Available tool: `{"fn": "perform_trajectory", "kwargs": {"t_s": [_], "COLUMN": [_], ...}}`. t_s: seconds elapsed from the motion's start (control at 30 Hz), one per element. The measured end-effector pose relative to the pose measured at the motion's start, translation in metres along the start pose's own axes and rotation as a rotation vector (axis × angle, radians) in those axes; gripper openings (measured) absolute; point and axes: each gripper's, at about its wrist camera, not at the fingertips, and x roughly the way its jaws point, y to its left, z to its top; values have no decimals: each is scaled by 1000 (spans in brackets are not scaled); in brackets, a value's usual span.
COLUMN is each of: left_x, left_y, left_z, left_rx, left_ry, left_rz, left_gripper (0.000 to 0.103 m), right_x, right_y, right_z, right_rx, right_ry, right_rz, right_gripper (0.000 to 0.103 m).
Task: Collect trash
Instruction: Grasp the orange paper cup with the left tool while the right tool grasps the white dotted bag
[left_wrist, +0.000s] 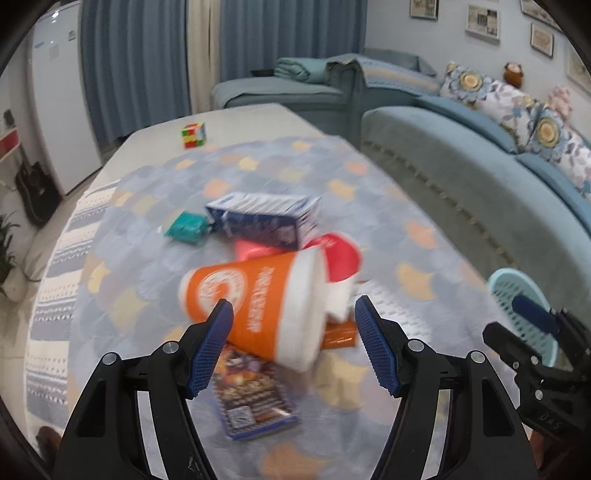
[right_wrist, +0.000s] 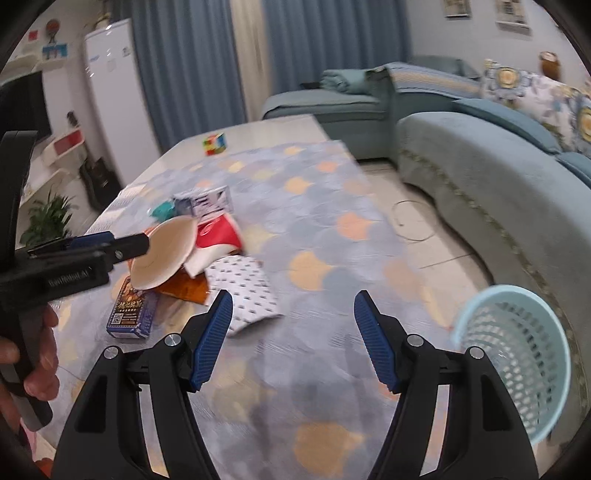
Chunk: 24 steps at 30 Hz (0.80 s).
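Counted: one orange paper cup (left_wrist: 258, 306), one red cup (left_wrist: 338, 256), two cartons (left_wrist: 266, 218) (left_wrist: 255, 398), one teal packet (left_wrist: 186, 226), one patterned pouch (right_wrist: 249, 291), one orange wrapper (right_wrist: 186, 288), one puzzle cube (left_wrist: 194, 135), one blue basket (right_wrist: 517, 354).

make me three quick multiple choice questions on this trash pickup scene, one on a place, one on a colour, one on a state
1. Where is the puzzle cube?
A. at the table's far end
B. inside the basket
C. on the sofa

2. What colour is the basket?
A. red
B. light blue
C. black

3. How is the orange cup placed?
A. upright
B. stacked in the basket
C. lying on its side

Answers:
1 A, it sits alone beyond the trash pile on the table.
2 B, its mesh wall is pale blue.
3 C, its open mouth faces sideways, between the fingers of the open left gripper.
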Motion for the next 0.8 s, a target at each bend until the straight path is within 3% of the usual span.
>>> {"fn": "perform_trajectory", "kwargs": {"t_s": [0.1, 0.23, 0.53, 0.7, 0.8], "left_x": [10, 22, 7, -9, -10], "left_y": [3, 4, 35, 71, 90], "left_z": [-5, -7, -22, -37, -41], "left_rx": [23, 41, 5, -35, -69], "left_ry": [6, 20, 2, -6, 2], "left_rz": [48, 94, 71, 89, 41], "left_gripper": [66, 54, 35, 34, 34], "right_x": [21, 43, 80, 87, 92], "right_y": [13, 21, 37, 44, 47], "right_z": [4, 6, 4, 3, 3], "right_rx": [-33, -56, -93, -120, -134], "right_ry": [29, 66, 155, 182, 197], "right_rz": [18, 33, 36, 17, 3], "right_gripper": [65, 65, 65, 65, 64]}}
